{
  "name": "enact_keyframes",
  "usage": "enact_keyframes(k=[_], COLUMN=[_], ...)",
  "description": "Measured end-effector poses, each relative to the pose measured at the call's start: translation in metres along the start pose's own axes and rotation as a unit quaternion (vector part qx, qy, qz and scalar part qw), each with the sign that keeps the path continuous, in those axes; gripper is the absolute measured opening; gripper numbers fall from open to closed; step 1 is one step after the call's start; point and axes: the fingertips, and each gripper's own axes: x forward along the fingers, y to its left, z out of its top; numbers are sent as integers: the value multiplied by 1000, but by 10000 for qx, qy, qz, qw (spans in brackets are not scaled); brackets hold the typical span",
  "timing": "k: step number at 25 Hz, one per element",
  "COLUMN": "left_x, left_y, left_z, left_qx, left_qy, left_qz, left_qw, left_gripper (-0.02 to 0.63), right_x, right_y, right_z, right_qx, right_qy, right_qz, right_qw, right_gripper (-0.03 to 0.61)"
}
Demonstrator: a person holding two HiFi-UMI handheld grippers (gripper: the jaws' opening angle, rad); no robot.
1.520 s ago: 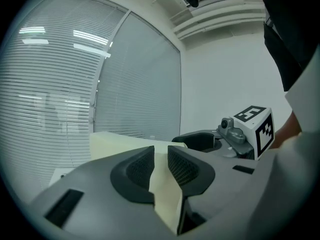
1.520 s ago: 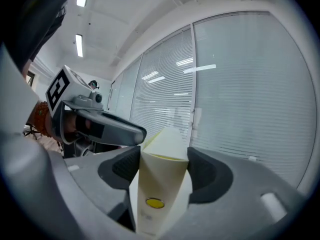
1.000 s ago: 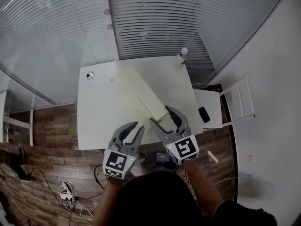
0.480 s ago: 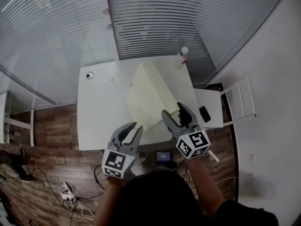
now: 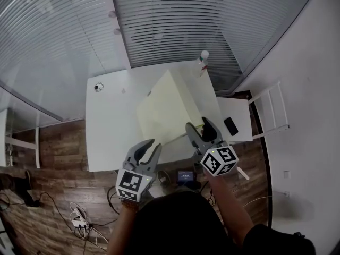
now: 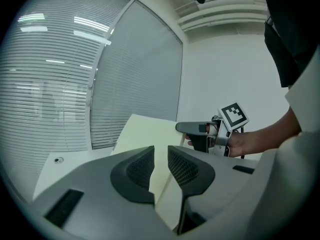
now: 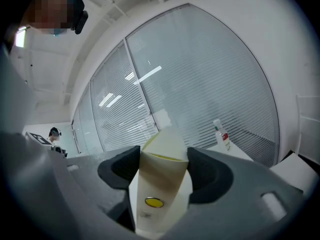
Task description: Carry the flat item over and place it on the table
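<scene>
Over table (image 5: 106, 134) | right tongs (image 5: 198, 125) clamp cream folder (image 5: 167, 108) | left tongs (image 5: 150, 144) apart

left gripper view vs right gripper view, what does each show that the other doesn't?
Left only: the right gripper and the hand holding it, seen side-on. Right only: a bottle, and the yellow snap button on the folder. Both: the pale folder between that view's own jaws, the blinds, the white table.
</scene>
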Motion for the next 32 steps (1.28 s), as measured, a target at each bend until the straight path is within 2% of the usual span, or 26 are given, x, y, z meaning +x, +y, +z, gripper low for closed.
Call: enact_keyframes(k=[9, 19, 25, 32], left_x=[0, 4, 6, 11], left_y=[1, -2, -1, -1], left_z=[-5, -9, -15, -19], left_qx=[-4, 14, -26, 43], left_qy=[58, 118, 155, 142], left_qz=[14, -22, -35, 53], left_qw=[10000, 9999, 9999, 9999], left_gripper=[91, 91, 91, 91], right_x=[-7, -10, -5, 1], right_y=[-17, -40, -43, -40], right_z=[-12, -45, -69, -101], right_qx=[472, 1340, 1588, 1652], right_qy=[-122, 105, 307, 637], right_qz=[-75, -105, -27, 89], right_qw=[9988, 9909, 9868, 9842], right_gripper=[293, 295, 299, 305])
